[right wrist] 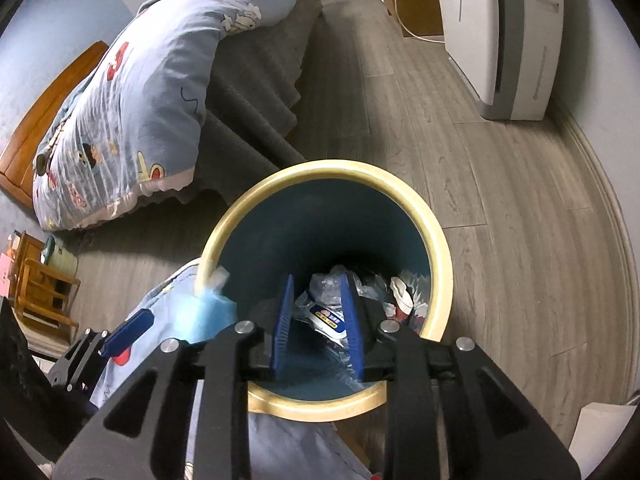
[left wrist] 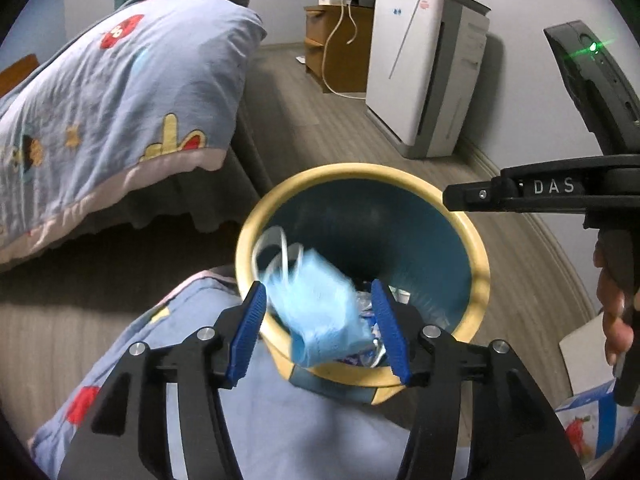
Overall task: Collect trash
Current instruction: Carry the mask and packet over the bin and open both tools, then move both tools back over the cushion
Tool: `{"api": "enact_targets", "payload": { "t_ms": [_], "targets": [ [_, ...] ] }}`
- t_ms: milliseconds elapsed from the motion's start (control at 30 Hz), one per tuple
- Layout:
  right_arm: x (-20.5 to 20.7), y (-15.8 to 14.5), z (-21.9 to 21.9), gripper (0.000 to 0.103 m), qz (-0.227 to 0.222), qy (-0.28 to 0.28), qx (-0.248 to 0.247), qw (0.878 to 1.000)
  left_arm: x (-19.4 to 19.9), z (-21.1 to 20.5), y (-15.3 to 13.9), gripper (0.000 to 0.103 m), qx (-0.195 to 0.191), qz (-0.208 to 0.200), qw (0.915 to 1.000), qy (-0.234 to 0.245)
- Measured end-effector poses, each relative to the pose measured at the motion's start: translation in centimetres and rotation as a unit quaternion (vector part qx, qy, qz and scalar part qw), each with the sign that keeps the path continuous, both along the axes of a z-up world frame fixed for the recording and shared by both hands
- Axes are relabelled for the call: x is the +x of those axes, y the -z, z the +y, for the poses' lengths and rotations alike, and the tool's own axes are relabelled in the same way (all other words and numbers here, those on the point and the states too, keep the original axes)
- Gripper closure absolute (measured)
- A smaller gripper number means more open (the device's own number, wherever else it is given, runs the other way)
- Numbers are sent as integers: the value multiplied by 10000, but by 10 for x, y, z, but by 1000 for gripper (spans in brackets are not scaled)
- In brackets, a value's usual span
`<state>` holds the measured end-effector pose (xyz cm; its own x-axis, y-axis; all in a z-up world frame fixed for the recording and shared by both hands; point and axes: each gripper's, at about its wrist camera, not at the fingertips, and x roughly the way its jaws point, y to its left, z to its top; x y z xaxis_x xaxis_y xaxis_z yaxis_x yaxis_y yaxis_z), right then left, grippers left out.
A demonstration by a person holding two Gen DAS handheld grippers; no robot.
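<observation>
While both grippers tilt down, left gripper (left wrist: 320,322) — jaws apart — over bin (left wrist: 478,264).

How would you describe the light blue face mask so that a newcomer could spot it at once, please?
Find the round bin with the cream rim and dark blue inside, standing on the wooden floor beside the bed. At its near rim, between the left gripper's blue fingers, is the face mask. It alone is soft, pale blue and has white ear loops, unlike the shiny wrappers in the bin.

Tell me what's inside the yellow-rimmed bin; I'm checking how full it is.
The bin holds crumpled clear plastic and a printed wrapper at the bottom. The right gripper covers part of the pile.
</observation>
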<state>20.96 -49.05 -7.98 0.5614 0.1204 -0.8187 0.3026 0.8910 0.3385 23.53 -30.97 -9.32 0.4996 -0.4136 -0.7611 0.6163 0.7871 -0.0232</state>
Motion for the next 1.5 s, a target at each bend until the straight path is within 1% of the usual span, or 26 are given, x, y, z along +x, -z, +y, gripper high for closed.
{"api": "enact_targets", "payload": {
  "t_ms": [67, 133, 200, 267, 300, 333, 367, 400, 467, 533, 633, 800, 900, 1000, 1067, 1200, 1333, 1433, 1500],
  "targets": [
    [0, -2, 2, 78, -29, -19, -16, 10000, -2, 6, -2, 41, -39, 19, 10000, -47],
    [0, -5, 4, 78, -58, -30, -21, 10000, -6, 11, -6, 39, -27, -39, 10000, -86],
    [-1, -9, 7, 75, -100, -49, -27, 9999, -10, 19, -11, 35, -22, -67, 9999, -145],
    [-2, -14, 11, 59, -168, -82, -70, 9998, -13, 27, -16, 23, -56, -90, 9997, -231],
    [-3, -17, 12, 56, -209, -82, -86, 9997, -17, 33, -20, 22, -97, -111, 9995, -286],
    [-4, -22, 14, 51, -277, -71, -88, 9996, -20, 38, -24, 17, -119, -131, 9993, -334],
    [-4, -25, 15, 42, -317, -58, -84, 9994, -22, 43, -27, 12, -125, -157, 9991, -385],
    [-6, -31, 17, 36, -407, -32, -84, 9991, -26, 51, -31, 10, -112, -213, 9986, -472],
    [-9, -41, 22, 16, -583, -27, -108, 9982, -33, 64, -38, 9, -101, -263, 9979, -588],
    [-13, -52, 30, 6, -749, -35, -193, 9970, -44, 82, -48, 7, -70, -327, 9968, -730],
    [-19, -65, 50, 6, -888, -161, -358, 9953, -58, 105, -63, 7, -57, -429, 9954, -856],
    [-30, -78, 89, 6, -962, -512, -523, 9927, -90, 155, -85, 6, 60, -665, 9910, -1161],
    [-40, -87, 114, 6, -1053, -678, -497, 9909, -107, 191, -95, 6, 61, -713, 9871, -1435],
    [-54, -92, 140, 6, -1100, -855, -367, 9896, -125, 226, -101, 6, 7, -720, 9828, -1699],
    [-65, -94, 160, 6, -1112, -1003, -321, 9882, -135, 244, -102, 6, -21, -720, 9801, -1848],
    [-81, -95, 196, 6, -1097, -1326, -491, 9838, -158, 277, -96, 6, 22, -684, 9745, -2136],
    [-99, -82, 233, 6, -908, -1657, -655, 9798, -173, 302, -87, 6, -35, -631, 9710, -2304],
    [-111, -69, 259, 6, -736, -1876, -795, 9762, -178, 316, -76, 6, 87, -559, 9696, -2382],
    [-117, -57, 276, 6, -565, -2036, -951, 9728, -178, 326, -68, 6, 102, -456, 9675, -2485]
  ]
}}
